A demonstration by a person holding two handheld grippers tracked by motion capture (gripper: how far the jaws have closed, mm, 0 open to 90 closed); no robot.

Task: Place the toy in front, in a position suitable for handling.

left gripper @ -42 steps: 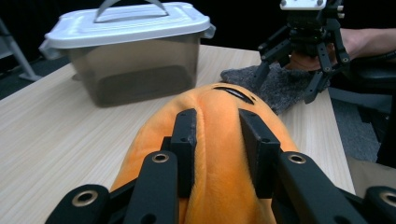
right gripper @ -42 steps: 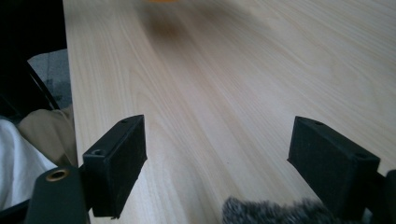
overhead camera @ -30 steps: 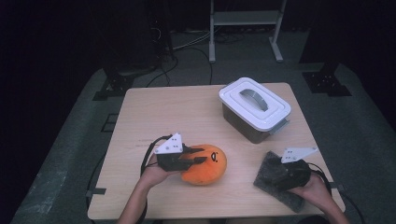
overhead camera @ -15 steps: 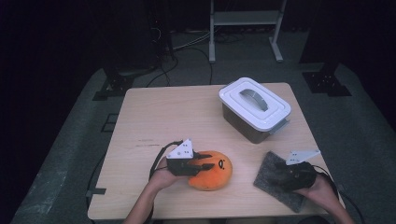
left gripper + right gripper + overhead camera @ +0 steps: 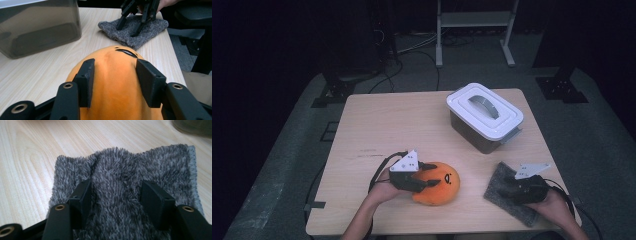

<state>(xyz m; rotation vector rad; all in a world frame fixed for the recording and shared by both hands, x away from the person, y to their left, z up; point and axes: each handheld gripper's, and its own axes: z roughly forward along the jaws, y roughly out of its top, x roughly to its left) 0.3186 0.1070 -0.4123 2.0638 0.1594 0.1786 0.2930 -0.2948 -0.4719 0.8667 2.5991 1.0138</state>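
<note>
**Both hand-held grippers down on soft items, front of bench**

L hand-held gripper (image 5: 428,176): jaws astride the orange plush (image 5: 438,183), one pad each side of its rounded top. In left gripper view the pads (image 5: 87,77) sit against the plush flanks; jaws have just been opening, plush still between them, grip looks loose. Plush lies on the bench (image 5: 412,120) near front edge, centre-left; black face marks on its far end, no text legible.

R hand-held gripper (image 5: 512,187): tips pressed down into grey fuzzy cloth (image 5: 511,196) at front-right corner of bench. Jaws partly open and have just been closing; pile bunched into a ridge betw. the pads (image 5: 82,195) in right gripper view. Pinched or not: can't tell.

Lidded bin (image 5: 484,117), white lid w/ grey handle, dark translucent walls, stands back-right, well apart from both items. Faint scribble on the bench surface left of centre, unreadable. No labels or brands readable anywhere.
</note>
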